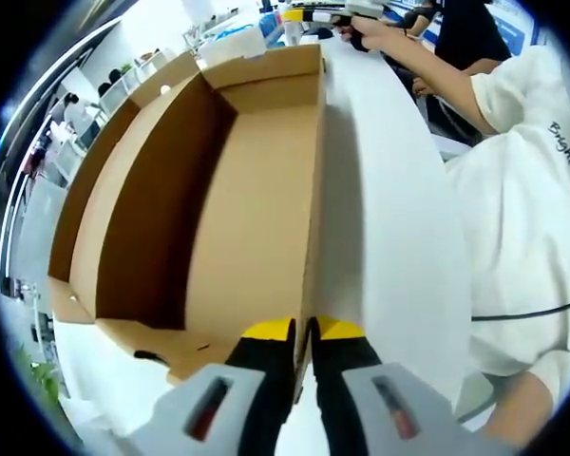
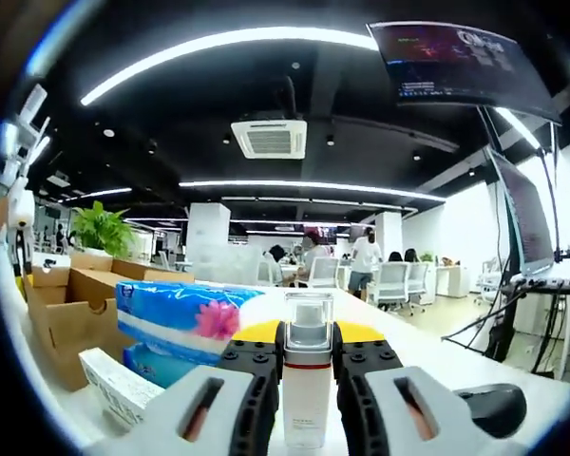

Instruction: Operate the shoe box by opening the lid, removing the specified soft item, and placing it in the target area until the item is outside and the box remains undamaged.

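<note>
The brown cardboard shoe box (image 1: 218,190) lies open on the white table (image 1: 389,218), and I see nothing inside it. My left gripper (image 1: 304,331) is shut on the near end of the box's right wall, one yellow-tipped jaw on each side. In the right gripper view, my right gripper (image 2: 307,334) is shut on an upright white bottle (image 2: 307,385) with a clear cap and a red band. A blue soft tissue pack (image 2: 185,318) lies just left of it on the table. The cardboard box (image 2: 66,309) stands further left.
A person in a white shirt (image 1: 522,190) sits along the table's right side, one hand (image 1: 370,33) at its far end. A small white carton (image 2: 119,380) lies below the tissue pack and a black mouse (image 2: 489,408) at the right. Office chairs and people stand behind.
</note>
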Demonstrator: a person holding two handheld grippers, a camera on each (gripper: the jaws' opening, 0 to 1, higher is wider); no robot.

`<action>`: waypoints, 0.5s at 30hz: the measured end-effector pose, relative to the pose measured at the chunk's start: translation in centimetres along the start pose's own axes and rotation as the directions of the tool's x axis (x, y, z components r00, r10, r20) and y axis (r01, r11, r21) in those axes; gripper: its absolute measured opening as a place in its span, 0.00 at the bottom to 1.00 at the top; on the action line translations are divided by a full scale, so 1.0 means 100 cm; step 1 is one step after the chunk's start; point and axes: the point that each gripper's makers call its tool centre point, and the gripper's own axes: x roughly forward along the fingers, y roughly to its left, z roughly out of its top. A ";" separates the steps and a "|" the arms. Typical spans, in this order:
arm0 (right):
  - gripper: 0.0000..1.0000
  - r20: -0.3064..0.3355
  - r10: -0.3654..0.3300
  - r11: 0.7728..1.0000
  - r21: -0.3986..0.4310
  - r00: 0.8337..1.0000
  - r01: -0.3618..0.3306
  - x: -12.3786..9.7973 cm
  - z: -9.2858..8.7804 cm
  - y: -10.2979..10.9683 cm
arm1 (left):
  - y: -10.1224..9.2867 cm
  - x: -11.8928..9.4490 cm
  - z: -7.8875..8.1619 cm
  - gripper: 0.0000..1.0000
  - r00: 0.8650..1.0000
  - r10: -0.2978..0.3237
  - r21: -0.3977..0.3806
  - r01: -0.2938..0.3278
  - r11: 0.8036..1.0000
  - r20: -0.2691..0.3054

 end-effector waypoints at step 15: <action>0.19 -0.016 0.006 1.000 0.030 1.000 -0.006 0.000 -0.011 0.002 | 0.000 0.000 0.000 0.07 1.000 0.002 0.001 -0.002 1.000 0.001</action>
